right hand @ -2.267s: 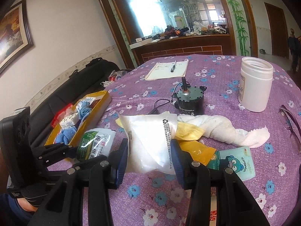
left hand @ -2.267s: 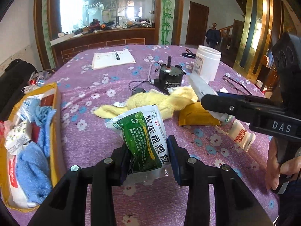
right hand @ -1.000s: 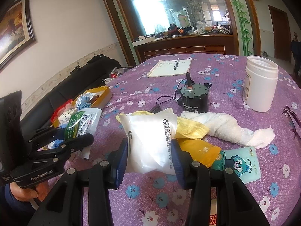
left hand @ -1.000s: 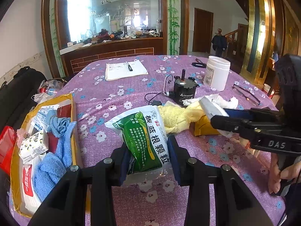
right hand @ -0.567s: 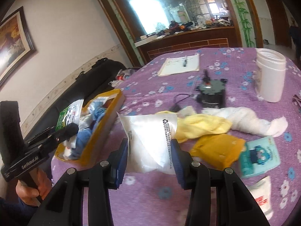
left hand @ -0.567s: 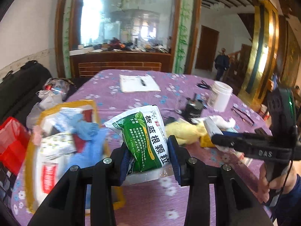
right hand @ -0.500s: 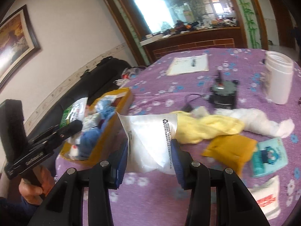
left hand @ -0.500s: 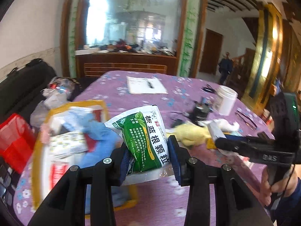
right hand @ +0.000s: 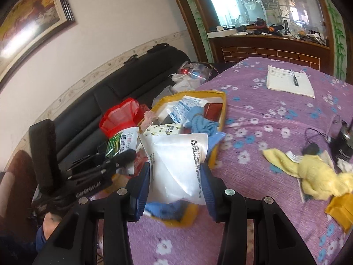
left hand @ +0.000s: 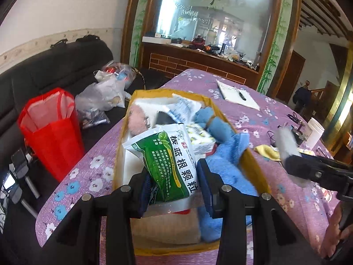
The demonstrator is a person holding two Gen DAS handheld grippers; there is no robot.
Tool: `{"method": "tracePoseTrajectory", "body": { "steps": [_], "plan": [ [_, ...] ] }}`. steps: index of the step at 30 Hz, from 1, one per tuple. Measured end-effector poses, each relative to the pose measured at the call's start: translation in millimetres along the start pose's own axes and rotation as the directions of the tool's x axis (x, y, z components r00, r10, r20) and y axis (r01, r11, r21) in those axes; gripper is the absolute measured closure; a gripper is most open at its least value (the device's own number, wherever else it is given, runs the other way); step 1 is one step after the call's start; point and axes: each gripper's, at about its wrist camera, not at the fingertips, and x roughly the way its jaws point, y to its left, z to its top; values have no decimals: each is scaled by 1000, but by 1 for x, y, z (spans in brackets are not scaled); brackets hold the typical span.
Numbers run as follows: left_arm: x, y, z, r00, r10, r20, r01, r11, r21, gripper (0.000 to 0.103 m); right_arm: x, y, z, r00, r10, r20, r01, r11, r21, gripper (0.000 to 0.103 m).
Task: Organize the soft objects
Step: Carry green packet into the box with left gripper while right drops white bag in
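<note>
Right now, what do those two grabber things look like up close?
Both are black plastic. The left gripper and the right gripper each have two chunky black arms with silver screw heads, and jaws lined with dark blue pads. In the right wrist view, the left gripper shows white lettering along its side and a tall black handle. The hand on it has a dark blue sleeve.

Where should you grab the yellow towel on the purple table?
Best guess: pinch the yellow towel at its thick bunched middle, coming down from above. It lies crumpled and flat on the tablecloth, so the raised folds give most to hold; the thin corner would slip.
</note>
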Motion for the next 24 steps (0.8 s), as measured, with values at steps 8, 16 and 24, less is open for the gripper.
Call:
{"method": "tracePoseTrajectory", "body": {
  "steps": [8, 16, 24],
  "plan": [
    [11, 9, -7, 1000, 0, -21, 1, 1000, 8, 64, 58, 6, 8, 994, -74, -83, 75, 997, 5, 54],
    [14, 14, -8, 999, -5, -33, 5, 1000, -2, 53, 68, 1, 5, 993, -64, -95, 68, 997, 41, 44],
    [-1, 9, 0, 1000, -3, 7, 3, 1000, -13, 33, 35, -6, 6, 999, -24, -37, 27, 996, 86, 39]
  ]
}}
